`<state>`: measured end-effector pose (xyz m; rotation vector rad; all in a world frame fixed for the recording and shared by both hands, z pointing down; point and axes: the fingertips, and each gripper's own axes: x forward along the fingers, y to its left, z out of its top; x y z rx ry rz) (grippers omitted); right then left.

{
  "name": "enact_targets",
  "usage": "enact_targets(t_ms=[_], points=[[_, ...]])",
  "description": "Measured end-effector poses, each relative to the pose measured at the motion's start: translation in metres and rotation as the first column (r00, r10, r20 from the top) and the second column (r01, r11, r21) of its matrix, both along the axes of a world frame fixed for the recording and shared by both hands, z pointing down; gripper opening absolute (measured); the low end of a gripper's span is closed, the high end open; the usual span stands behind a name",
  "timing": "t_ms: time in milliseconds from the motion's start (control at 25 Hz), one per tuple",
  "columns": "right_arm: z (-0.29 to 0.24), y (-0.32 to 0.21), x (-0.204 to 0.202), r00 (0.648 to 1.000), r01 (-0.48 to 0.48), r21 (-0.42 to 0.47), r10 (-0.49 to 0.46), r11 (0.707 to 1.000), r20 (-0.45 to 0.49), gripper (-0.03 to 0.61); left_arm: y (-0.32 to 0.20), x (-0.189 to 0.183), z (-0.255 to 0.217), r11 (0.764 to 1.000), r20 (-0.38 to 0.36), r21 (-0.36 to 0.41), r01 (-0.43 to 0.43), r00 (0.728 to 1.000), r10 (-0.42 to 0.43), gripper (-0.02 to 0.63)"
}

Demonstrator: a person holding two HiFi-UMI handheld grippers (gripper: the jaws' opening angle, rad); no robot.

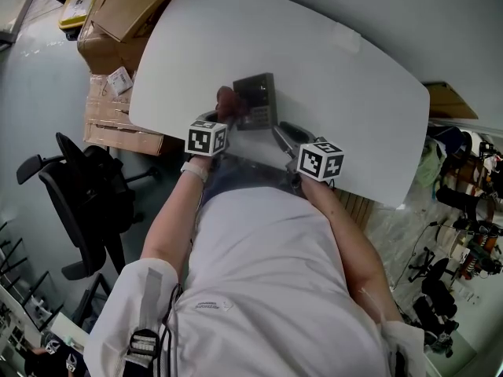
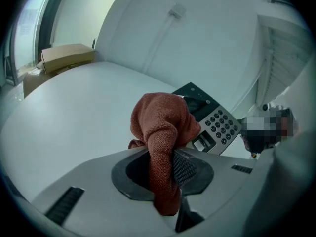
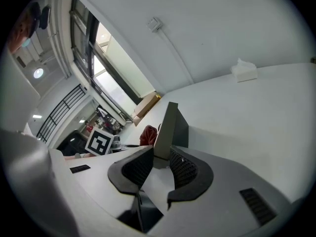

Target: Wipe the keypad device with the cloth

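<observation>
Jaws: L (image 2: 162,169) pinches cloth (image 2: 163,122), R (image 3: 159,164) prob. keypad device (image 3: 174,127).

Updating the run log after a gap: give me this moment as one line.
left hand-held gripper: shut on cloth | right hand-held gripper: shut on keypad device | cloth at device's screen, contact unclear

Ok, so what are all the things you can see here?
table: 1, white, middle of the scene
keypad device: 1, grey with a dark screen, near the table's near edge
cloth: 1, reddish brown, bunched by the keypad device
small box: 1, white, far off on the table
cardboard boxes: several, brown, left of the table
office chair: 1, black, floor at left
left hand-held gripper: 1, grey, shut on the cloth
right hand-held gripper: 1, grey, shut on the keypad device's edge
</observation>
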<state>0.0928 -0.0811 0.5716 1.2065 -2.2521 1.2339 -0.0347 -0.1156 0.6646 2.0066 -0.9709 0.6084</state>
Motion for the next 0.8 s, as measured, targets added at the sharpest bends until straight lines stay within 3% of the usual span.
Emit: enact_targets(t_ms=[120,360,600,800], points=[[0.000,0.000,0.001,1.000,-0.005,0.009,0.005,1.000,-0.002,0.110,0.002,-0.002,-0.009,1.000,0.051,0.005,-0.005,0.999,0.005,0.078],[0.006,0.005,-0.002,1.000,0.010,0.010,-0.010,1.000,-0.004,0.110,0.000,0.030,-0.069,0.994,-0.167,0.110,-0.002,0.986,0.021,0.078],[0.002,0.007,-0.003,1.000,0.006,0.029,-0.006,1.000,0.008,0.110,0.005,0.067,-0.104,0.984,-0.221,0.166,-0.069,0.970,0.105,0.078],[0.001,0.005,-0.001,1.000,0.010,0.034,-0.010,0.999,0.007,0.110,0.006,0.089,-0.106,0.983,-0.265,0.149,-0.109,0.953,0.146,0.078]])
